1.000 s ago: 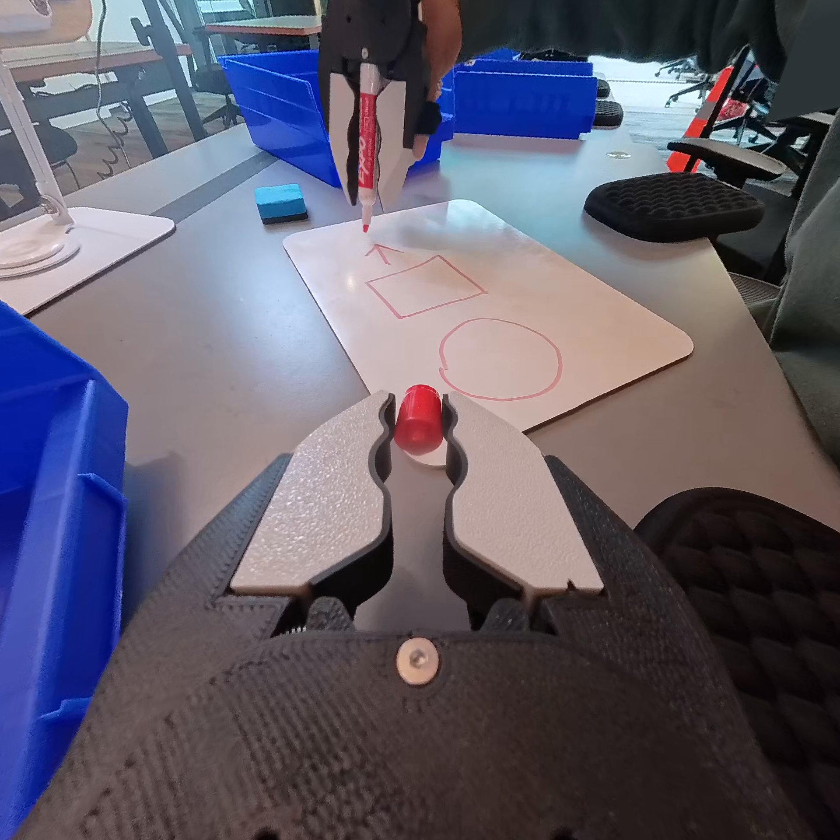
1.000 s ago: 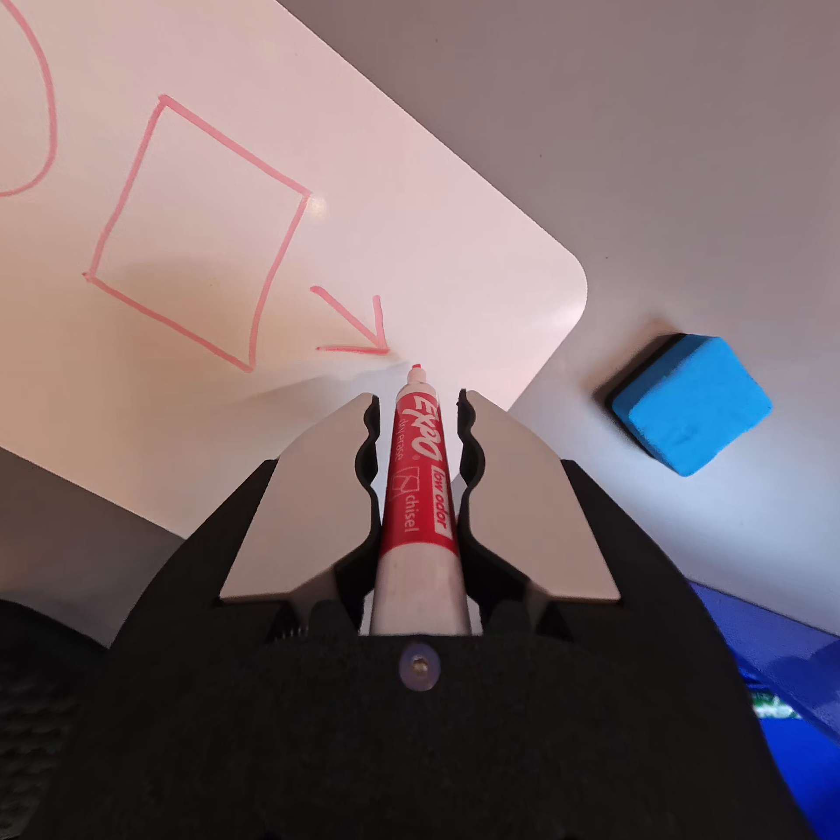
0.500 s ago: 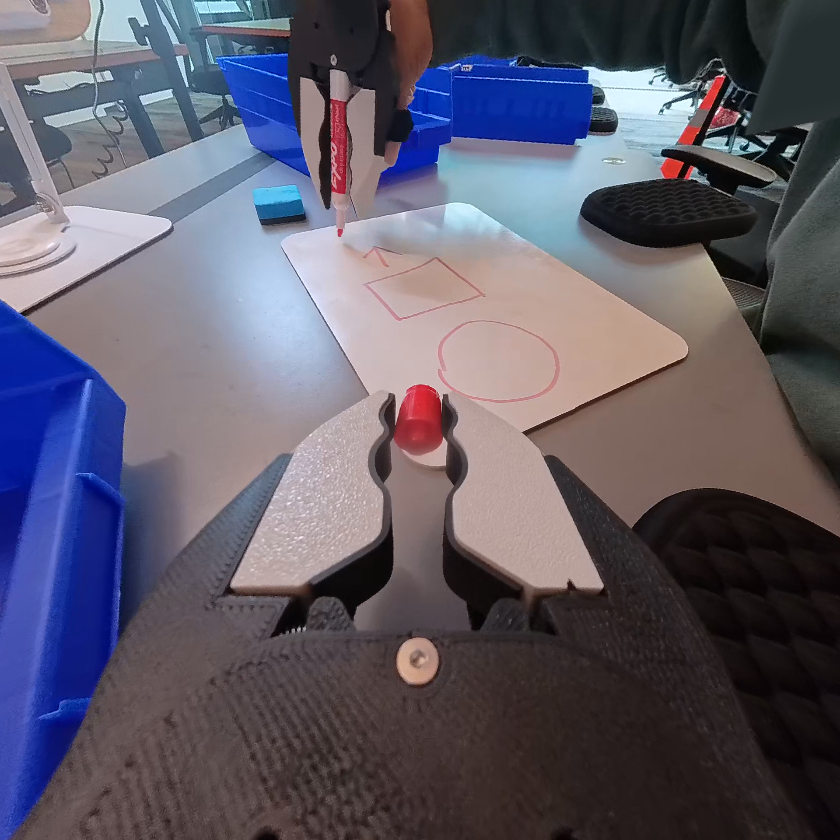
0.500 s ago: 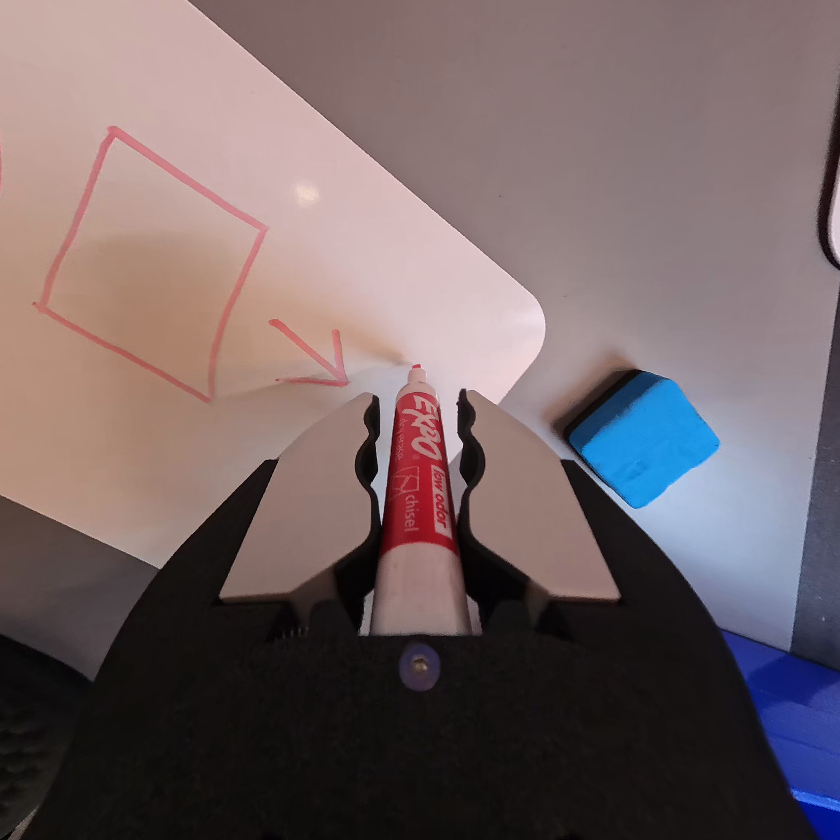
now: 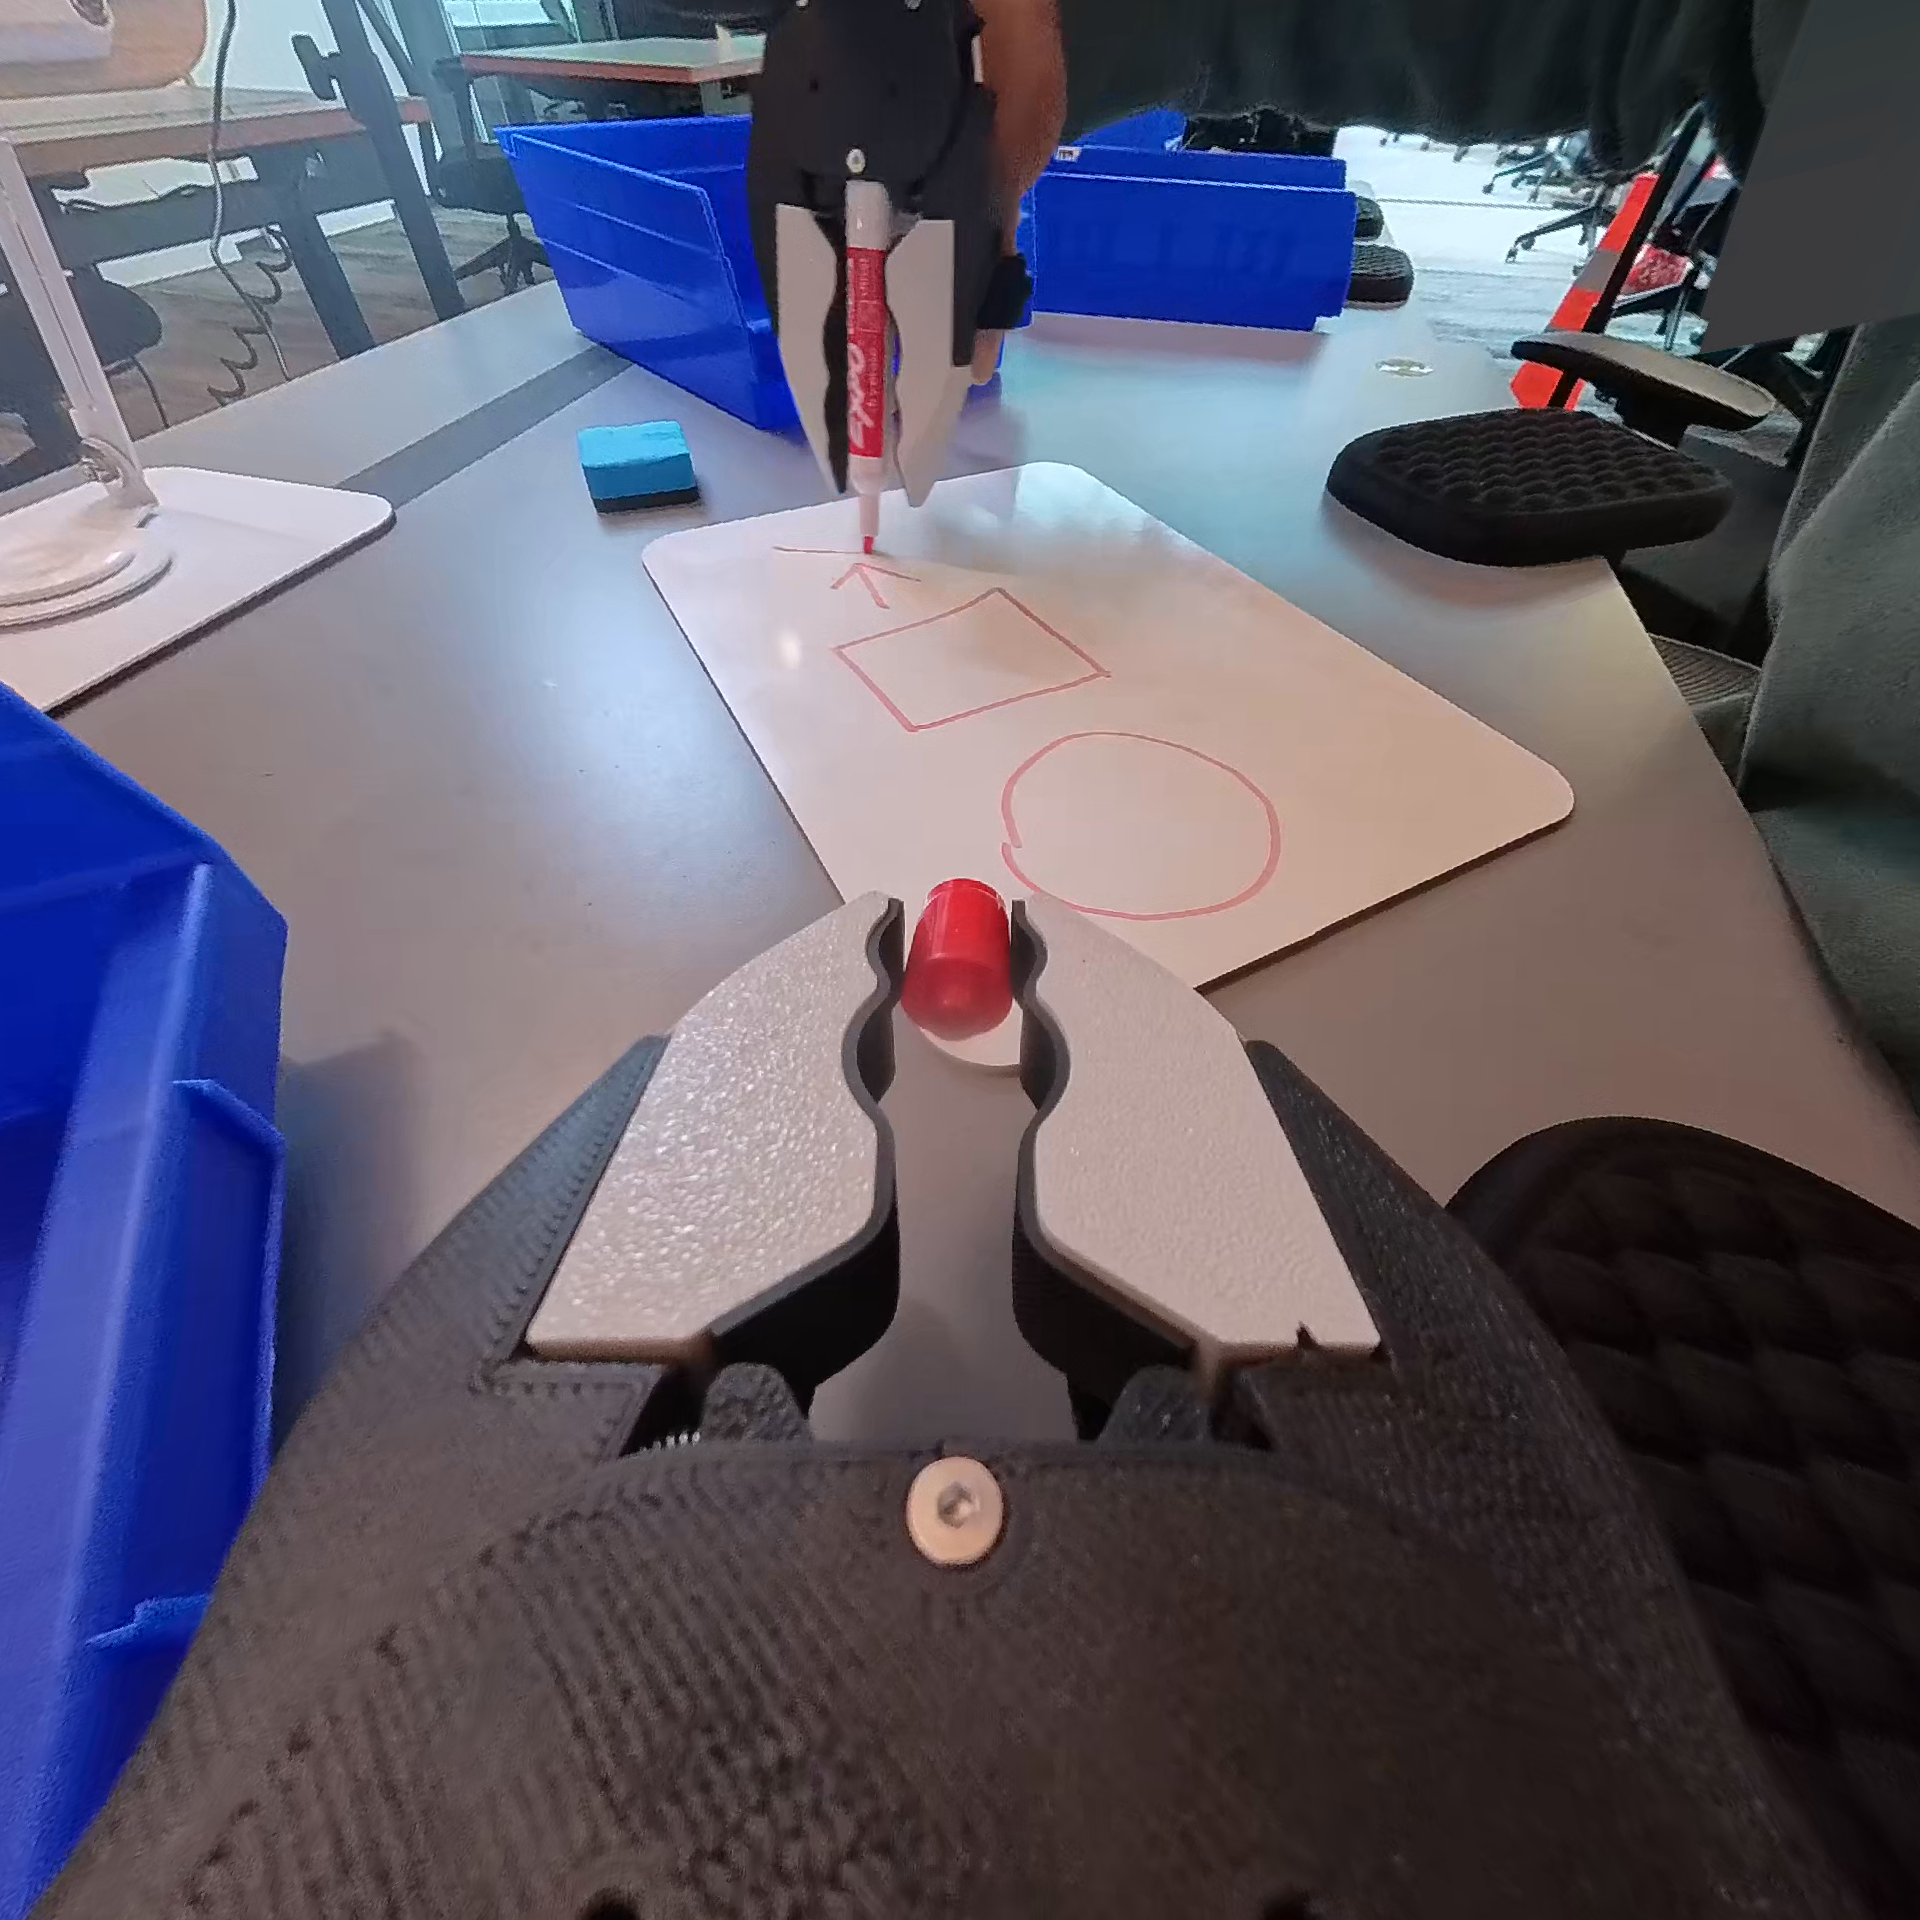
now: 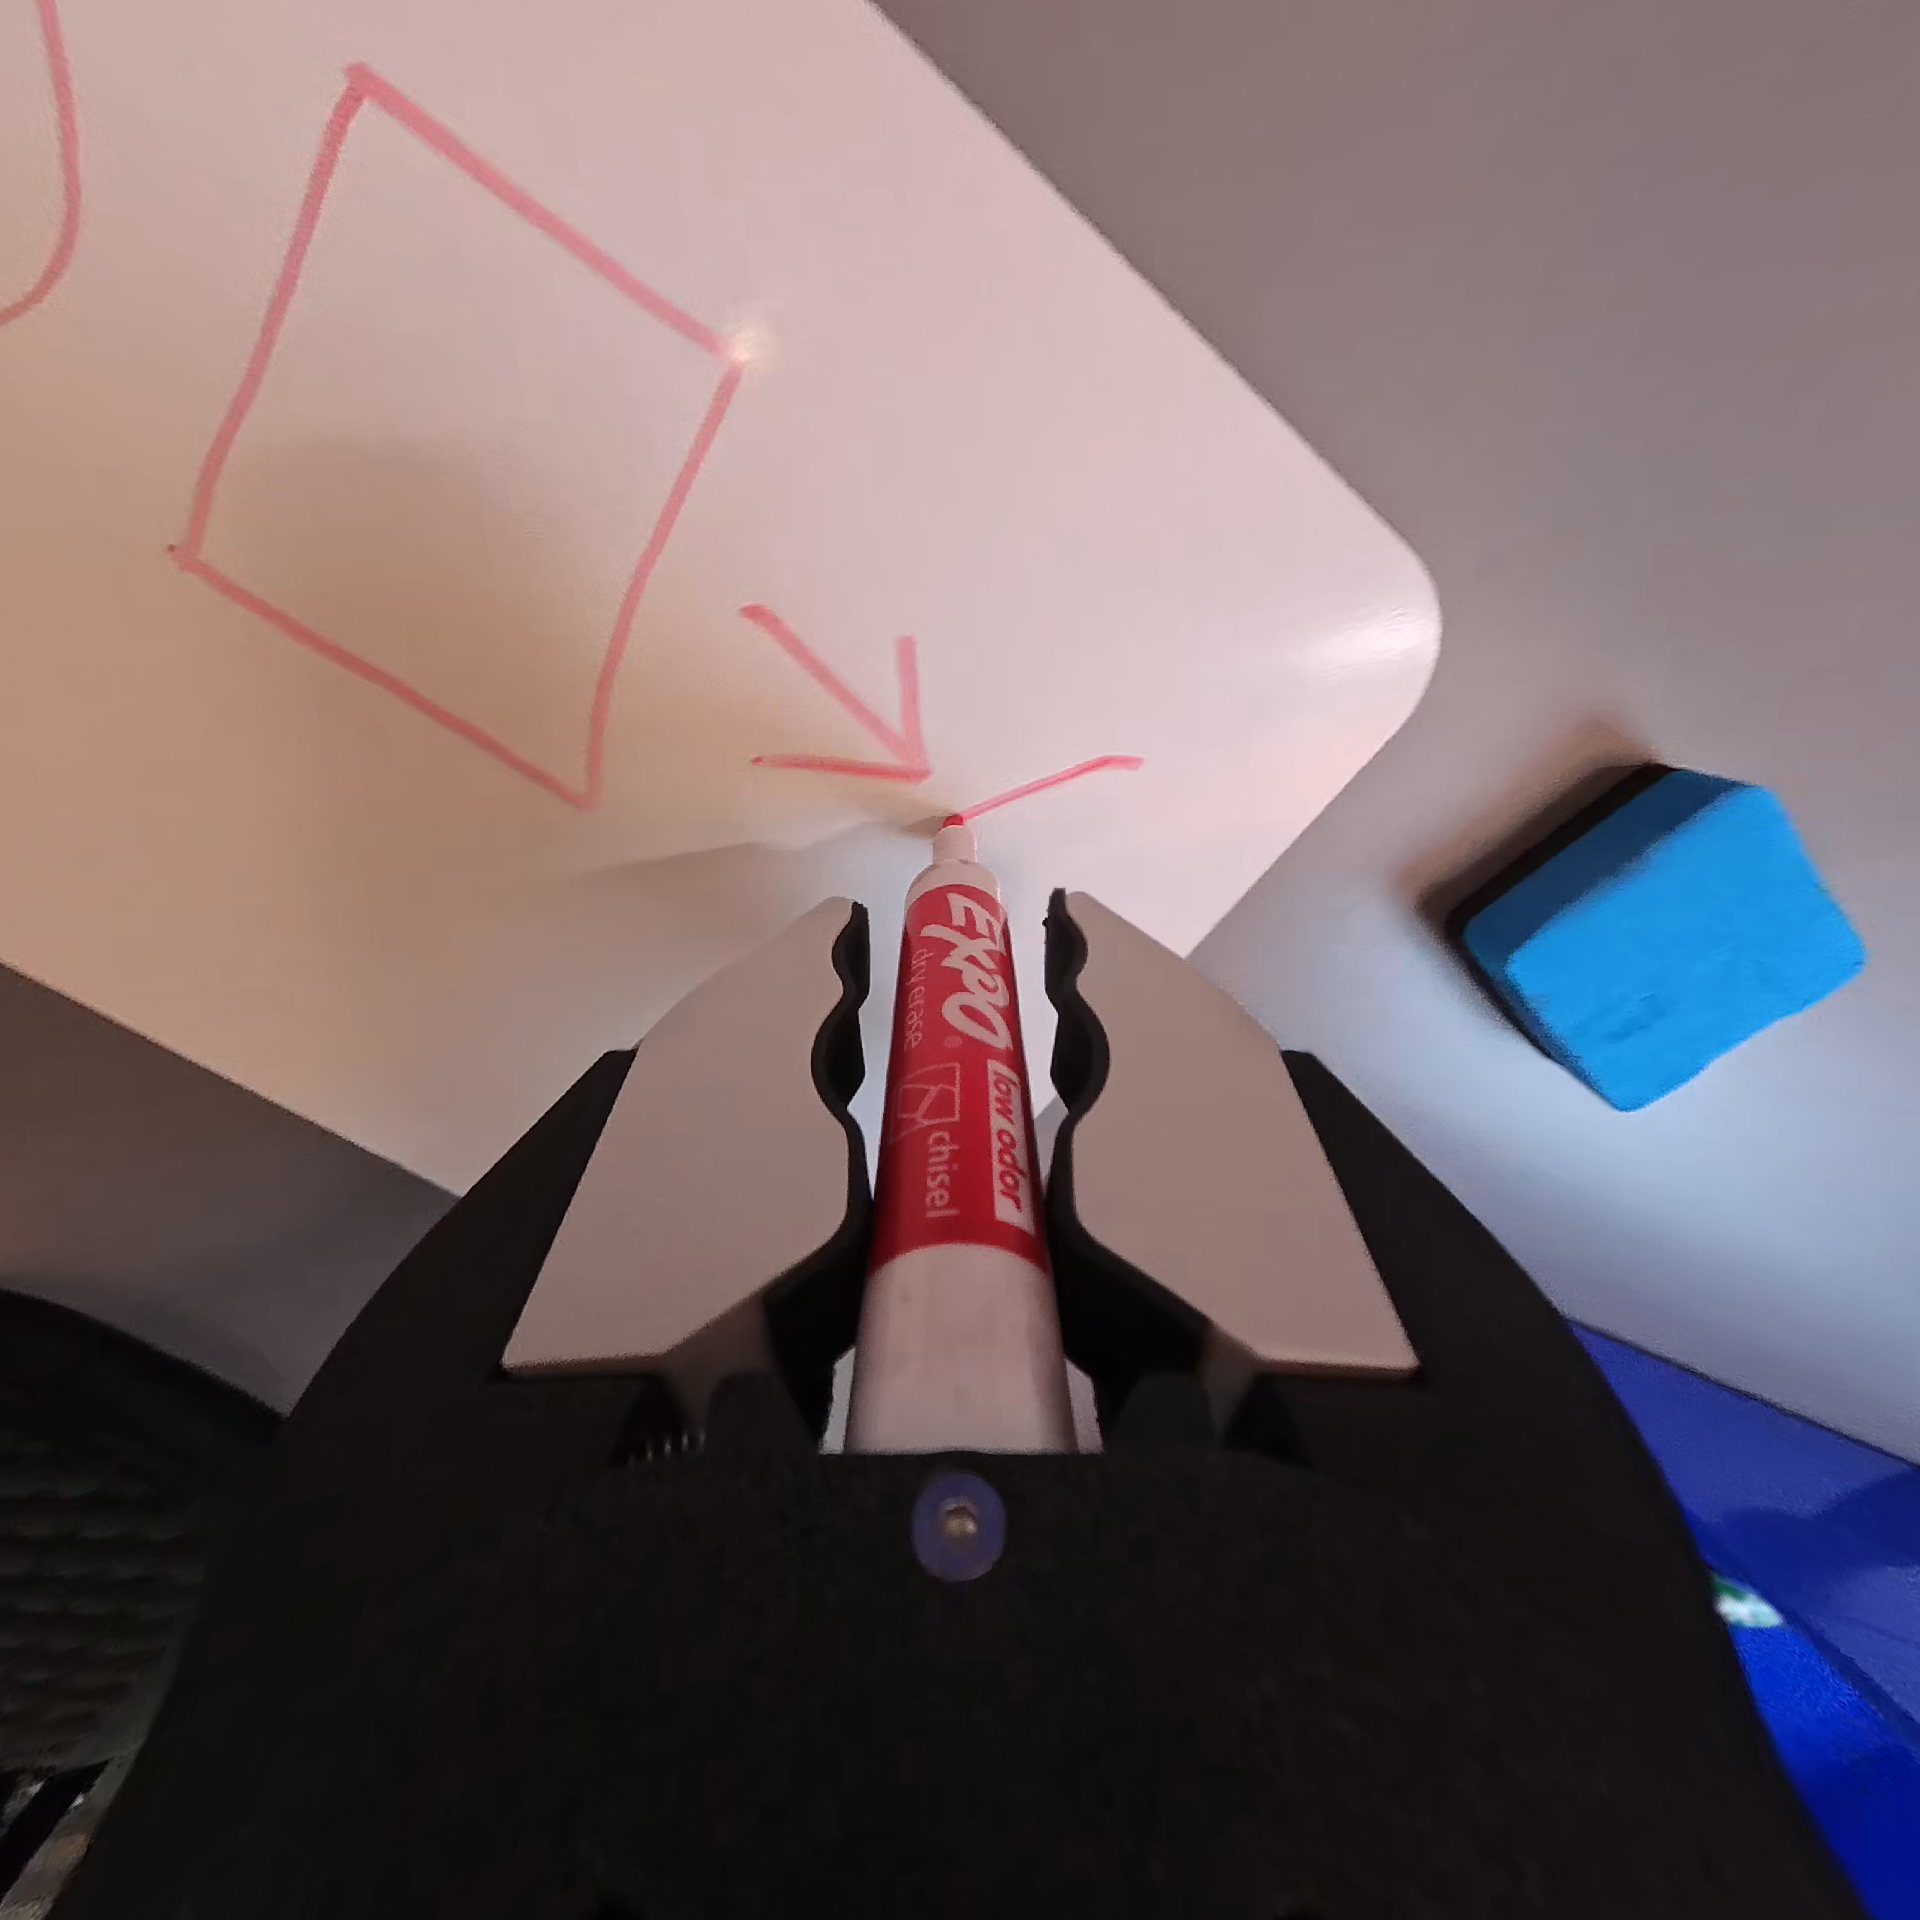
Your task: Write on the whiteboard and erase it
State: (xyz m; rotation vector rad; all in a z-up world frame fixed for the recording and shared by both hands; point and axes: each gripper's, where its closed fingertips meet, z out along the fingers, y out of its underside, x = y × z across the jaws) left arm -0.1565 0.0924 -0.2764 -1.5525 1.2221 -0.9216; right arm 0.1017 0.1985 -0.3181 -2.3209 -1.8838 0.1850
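A white whiteboard [image 5: 1351,727] [image 6: 935,364] lies flat on the grey table, with a red circle, a red square and a small red arrow drawn on it. My right gripper [image 6: 951,909] [image 5: 878,488] is shut on a red marker [image 6: 961,1091] [image 5: 868,343] whose tip touches the board at the end of a fresh red line beside the arrow. My left gripper [image 5: 956,920] is shut on the marker's red cap [image 5: 956,961], held low at the board's near edge. A blue eraser [image 5: 636,465] [image 6: 1662,935] lies on the table just off the board's far corner.
Blue bins stand behind the board [image 5: 665,260] [image 5: 1184,239] and at the near left [image 5: 114,1143]. A white lamp base [image 5: 156,540] sits at the far left. Black mesh chair parts lie at the right [image 5: 1517,483] and near right [image 5: 1714,1351]. A person's sleeve is at the right. Left tips to right tips: about 30 centimetres. To the blue eraser [image 5: 636,465]: right tips about 10 centimetres, left tips about 35 centimetres. It turns up in the right wrist view [image 6: 1593,876] as well.
The right gripper has come down and moved right; the marker tip now touches the board and has drawn a new red line beside the arrow. The left gripper has stayed put.
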